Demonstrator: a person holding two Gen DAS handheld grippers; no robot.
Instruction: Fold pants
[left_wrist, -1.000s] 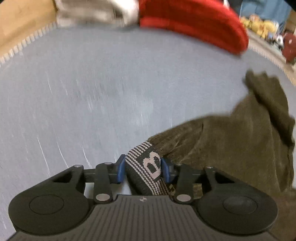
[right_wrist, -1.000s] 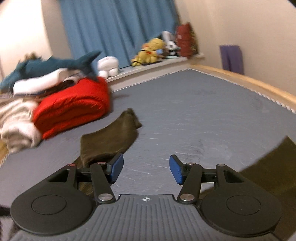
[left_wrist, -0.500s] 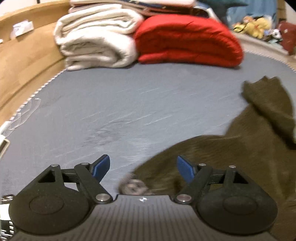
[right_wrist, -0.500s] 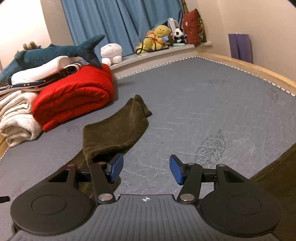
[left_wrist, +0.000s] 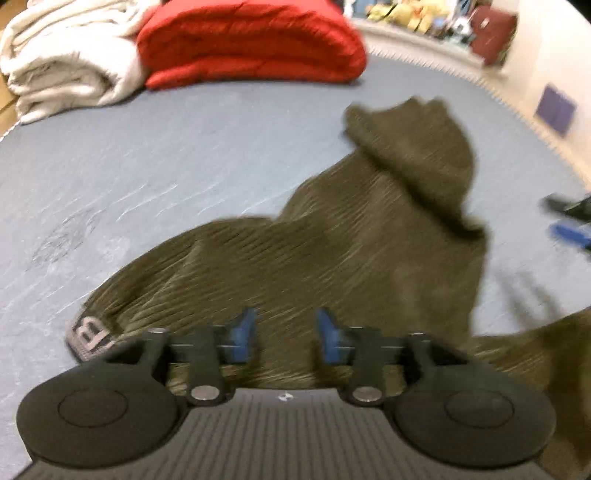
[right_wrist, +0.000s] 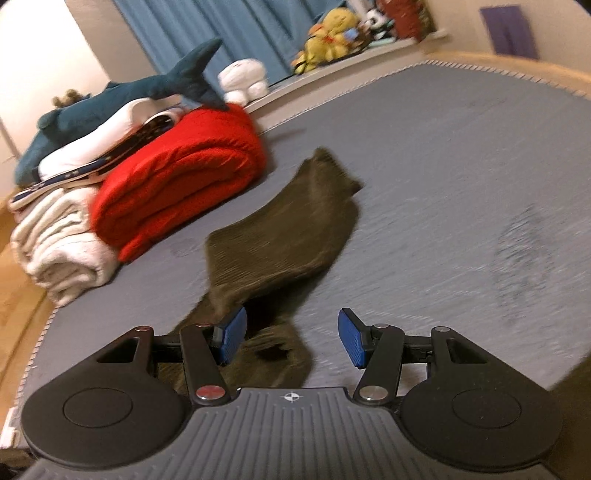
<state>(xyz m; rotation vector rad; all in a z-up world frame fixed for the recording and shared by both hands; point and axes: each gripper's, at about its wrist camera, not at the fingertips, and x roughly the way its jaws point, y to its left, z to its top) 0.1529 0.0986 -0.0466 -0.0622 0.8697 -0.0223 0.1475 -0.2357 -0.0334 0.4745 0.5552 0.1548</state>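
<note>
Right now my left gripper (left_wrist: 284, 334) hovers over the pants (left_wrist: 332, 258) with its blue pads apart and nothing pinched between them; the jaws have just been closing in, but they grasp only air above the cloth. My right gripper (right_wrist: 291, 339) is likewise spread and released, its pads clear of the fabric, one pad just above the pants (right_wrist: 280, 236) and the other over bare mattress (right_wrist: 461, 166).

No box, basket or bin shows in either view. What stands in for storage is the stack at the far side of the mattress (left_wrist: 110, 177): a folded red quilt (right_wrist: 177, 184) beside a rolled cream blanket (right_wrist: 55, 254), with a blue shark plush (right_wrist: 110, 103) lying on top of the pile. More soft toys (right_wrist: 328, 37) sit on the ledge in front of the blue curtain (right_wrist: 221, 26).

The pants are dark olive, ribbed like corduroy, and lie flat on the grey mattress near me. One leg stretches away toward the red quilt (left_wrist: 251, 40) without touching it, its far end rumpled and doubled over. A grey striped waistband (left_wrist: 90, 338) with a large letter on it shows at the near left edge, just beside my left gripper. The picture is blurred, so finer creases I cannot make out.
</note>
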